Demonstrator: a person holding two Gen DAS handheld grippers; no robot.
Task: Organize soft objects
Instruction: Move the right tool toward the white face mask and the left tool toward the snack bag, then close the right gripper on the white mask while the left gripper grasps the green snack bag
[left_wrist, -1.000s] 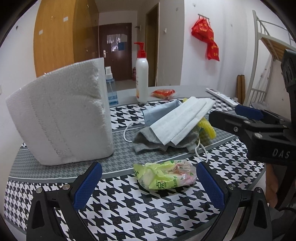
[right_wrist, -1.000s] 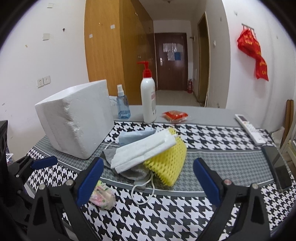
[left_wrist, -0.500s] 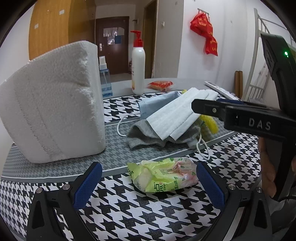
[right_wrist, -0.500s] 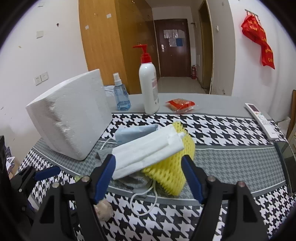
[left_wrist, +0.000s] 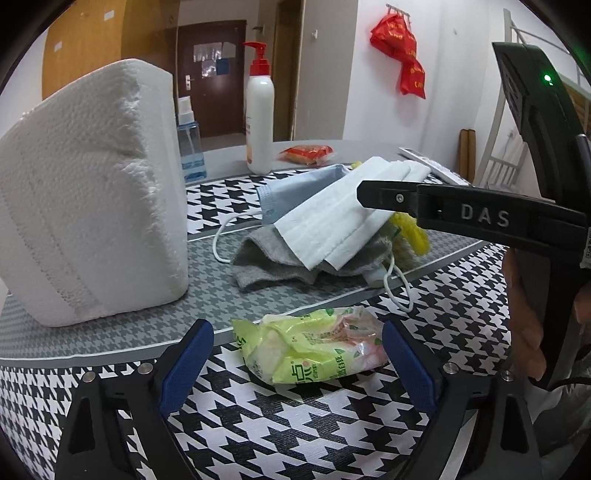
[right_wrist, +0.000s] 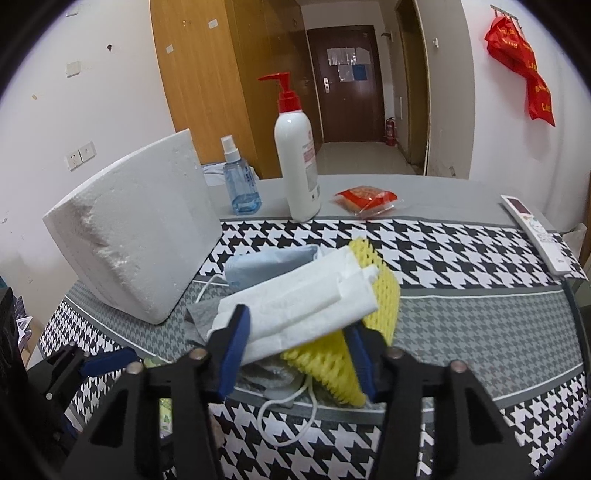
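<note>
Masks (right_wrist: 295, 306) sit between the right gripper's (right_wrist: 299, 350) half-closed jaws, seemingly untouched; close gently. Left gripper (left_wrist: 297, 362) brackets the tissue packet (left_wrist: 314, 354), wide.

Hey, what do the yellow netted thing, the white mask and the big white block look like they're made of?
Yellow netted thing: looks like foam mesh, matte, with open diamond holes.
White mask: likely nonwoven fabric, matte, pleated, with a cord ear loop below it.
Big white block: probably stacked paper tissue, with an embossed dimpled face and fuzzy layered edge, though it could be foam.
</note>
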